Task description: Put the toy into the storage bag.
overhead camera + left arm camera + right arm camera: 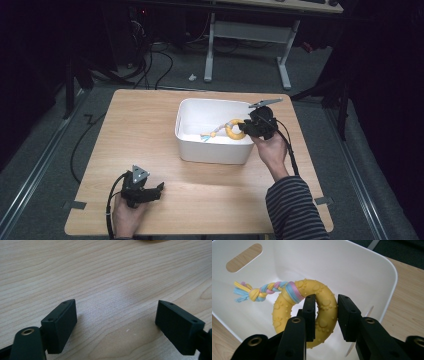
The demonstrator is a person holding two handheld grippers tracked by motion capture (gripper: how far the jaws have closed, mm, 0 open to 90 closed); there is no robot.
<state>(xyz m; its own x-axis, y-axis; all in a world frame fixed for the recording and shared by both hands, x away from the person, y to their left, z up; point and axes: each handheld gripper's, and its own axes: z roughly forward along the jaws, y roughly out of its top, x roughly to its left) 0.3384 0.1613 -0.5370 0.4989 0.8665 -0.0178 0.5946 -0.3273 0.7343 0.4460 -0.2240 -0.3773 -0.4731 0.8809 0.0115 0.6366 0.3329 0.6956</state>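
Observation:
A yellow rubber ring toy [287,312] with a braided pastel rope tail [259,291] hangs over the inside of a white plastic bin [352,262]. My right gripper [326,312] is shut on the ring's right side, one jaw through the hole and one outside. In the high view the ring toy [233,129] sits at the bin's [200,150] right end, with the right gripper [250,127] at that wall. My left gripper [159,189] rests open near the table's front left, held by a hand. Its jaws [116,325] stand wide apart over bare wood.
The light wooden table [145,125] carries the bin at its middle right. The bin has an oval handle slot [244,257] in its far wall. Beyond the table are a dark floor, cables and a white desk frame [247,35].

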